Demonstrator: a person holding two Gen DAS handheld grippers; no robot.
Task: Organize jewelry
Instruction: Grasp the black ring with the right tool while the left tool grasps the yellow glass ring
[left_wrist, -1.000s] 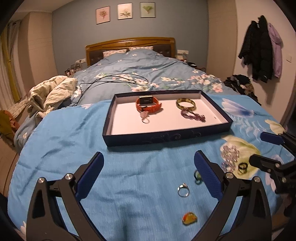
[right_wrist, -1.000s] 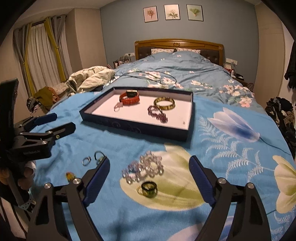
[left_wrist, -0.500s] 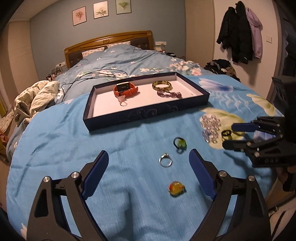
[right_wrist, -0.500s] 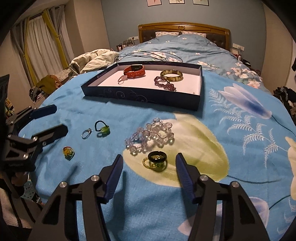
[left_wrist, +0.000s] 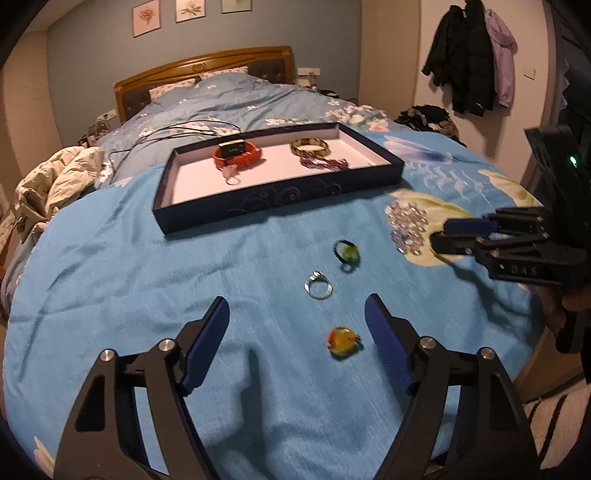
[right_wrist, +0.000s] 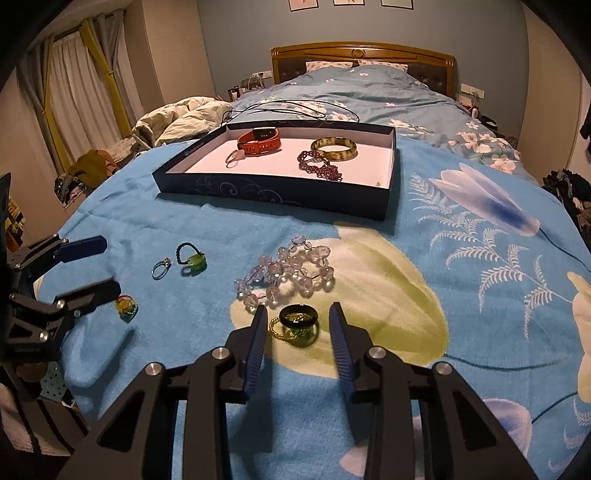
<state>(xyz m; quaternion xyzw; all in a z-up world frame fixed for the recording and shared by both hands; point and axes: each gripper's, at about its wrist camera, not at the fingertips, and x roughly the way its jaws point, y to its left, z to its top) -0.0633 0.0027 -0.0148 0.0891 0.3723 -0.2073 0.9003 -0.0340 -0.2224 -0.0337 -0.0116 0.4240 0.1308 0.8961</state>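
The right tool (right_wrist: 298, 321) has just been closing, yet a gap is left around the black ring (right_wrist: 298, 316) on the bedspread (right_wrist: 369, 369); soft fabric could be pinched instead. The left tool (left_wrist: 295, 321), narrowing but apart, is held over the amber ring (left_wrist: 342, 341).

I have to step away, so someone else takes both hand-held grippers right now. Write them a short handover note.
Right hand-held gripper: jaws have just been closing around the black ring and the gold bead ring on the blanket; pads not yet touching.
Left hand-held gripper: open, jaws have been narrowing, with the yellow-orange ring between them, not gripped.
Done: orange watch, pink ring, bangle and purple beads lie in the tray.
Left: both targeted pieces, the silver ring, green ring and clear bead bracelet.
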